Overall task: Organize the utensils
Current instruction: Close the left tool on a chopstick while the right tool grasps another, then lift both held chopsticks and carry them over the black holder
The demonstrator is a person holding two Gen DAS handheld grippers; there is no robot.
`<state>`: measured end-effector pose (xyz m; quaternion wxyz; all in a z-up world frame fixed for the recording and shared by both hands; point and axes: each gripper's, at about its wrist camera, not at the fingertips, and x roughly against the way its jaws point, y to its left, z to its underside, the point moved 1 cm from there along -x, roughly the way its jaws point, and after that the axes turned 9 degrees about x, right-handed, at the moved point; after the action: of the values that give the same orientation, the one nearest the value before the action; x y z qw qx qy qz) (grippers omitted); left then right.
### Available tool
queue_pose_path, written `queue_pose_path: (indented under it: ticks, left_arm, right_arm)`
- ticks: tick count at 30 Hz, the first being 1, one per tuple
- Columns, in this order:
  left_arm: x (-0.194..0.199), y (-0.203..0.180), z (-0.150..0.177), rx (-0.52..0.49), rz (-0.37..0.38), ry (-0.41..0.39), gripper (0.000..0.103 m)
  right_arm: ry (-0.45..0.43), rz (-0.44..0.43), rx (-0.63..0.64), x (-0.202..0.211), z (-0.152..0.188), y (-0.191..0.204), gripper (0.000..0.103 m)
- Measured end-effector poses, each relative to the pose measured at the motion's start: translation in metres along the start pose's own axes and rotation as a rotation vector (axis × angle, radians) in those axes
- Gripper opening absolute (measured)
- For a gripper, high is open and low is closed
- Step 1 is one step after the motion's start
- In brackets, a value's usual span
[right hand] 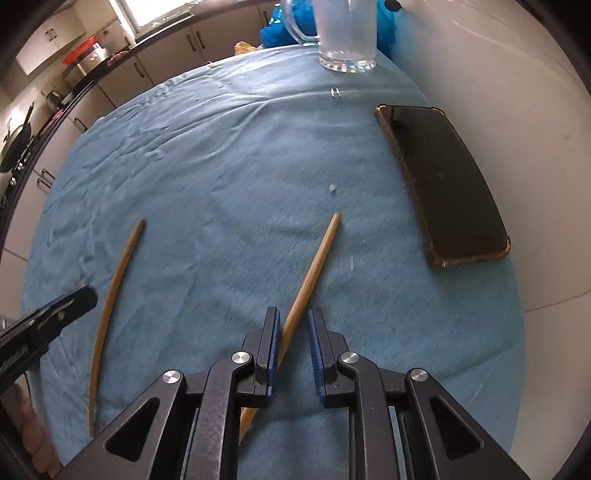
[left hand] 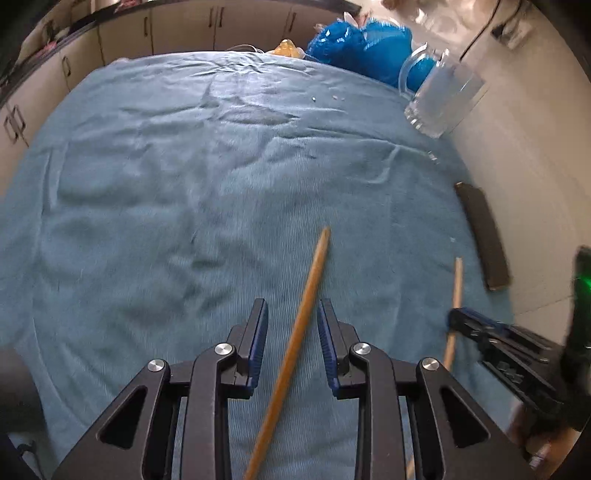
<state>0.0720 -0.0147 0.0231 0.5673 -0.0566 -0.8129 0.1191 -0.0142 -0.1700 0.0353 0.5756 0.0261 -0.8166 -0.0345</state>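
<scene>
Two wooden chopsticks lie on a blue cloth. In the left wrist view one chopstick runs between the open fingers of my left gripper, untouched by the pads. The second chopstick lies to the right, under my right gripper. In the right wrist view my right gripper is open around that chopstick, which passes close to the left pad. The first chopstick lies at the left beside the left gripper's finger. A glass mug stands at the far edge.
A black phone in a case lies on the cloth near the white wall at the right. A blue plastic bag sits behind the mug. Kitchen cabinets run beyond the table's far and left edges.
</scene>
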Motion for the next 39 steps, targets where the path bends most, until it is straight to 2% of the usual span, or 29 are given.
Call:
queue_pose_path:
  ticks: [3,10,15,19,21,27,32,34,35,37,38,39]
  left_arm:
    - [-0.016,-0.005,-0.014,-0.007,-0.051,0.014,0.026]
    - [-0.026,-0.018,-0.032,-0.056,-0.091,0.02,0.026]
    - [-0.031,-0.028,-0.037,-0.083,-0.082,0.03,0.028]
    - [-0.027,-0.031,-0.036,-0.061,0.011,0.061,0.028]
    - [-0.025,-0.033,-0.035,-0.069,0.027,0.052,0.028]
    - [-0.032,-0.043,-0.031,-0.138,-0.012,0.037,0.029]
    - [-0.034,-0.046,-0.036,-0.132,-0.024,0.052,0.029]
    - [-0.035,-0.049,-0.035,-0.148,-0.022,0.06,0.029]
    - [-0.035,-0.049,-0.034,-0.162,-0.003,0.073,0.025]
    - [-0.038,-0.05,-0.032,-0.167,0.032,0.105,0.007]
    - [-0.036,-0.048,-0.03,-0.159,0.031,0.092,0.007]
    - [-0.034,-0.047,-0.028,-0.156,0.025,0.078,0.007]
  right_arm:
    - [0.011,-0.021,-0.023,-0.001,-0.008,-0.006,0.017]
    - [0.053,-0.069,-0.031,-0.005,-0.019,-0.01,0.02]
    - [0.064,-0.076,-0.039,-0.008,-0.025,-0.012,0.02]
    - [0.063,-0.045,-0.018,-0.01,-0.03,-0.007,0.021]
    - [0.057,-0.051,-0.023,-0.011,-0.032,-0.01,0.022]
    - [0.048,-0.058,-0.028,-0.012,-0.035,-0.013,0.022]
    - [0.052,-0.038,-0.021,-0.011,-0.036,-0.01,0.022]
    - [0.057,-0.037,-0.034,-0.013,-0.037,-0.011,0.025]
    - [0.06,-0.055,-0.057,-0.013,-0.039,-0.013,0.03]
    - [0.066,-0.082,-0.079,-0.014,-0.041,-0.016,0.03]
    - [0.066,-0.077,-0.072,-0.015,-0.043,-0.014,0.03]
    - [0.062,-0.059,-0.053,-0.016,-0.044,-0.011,0.022]
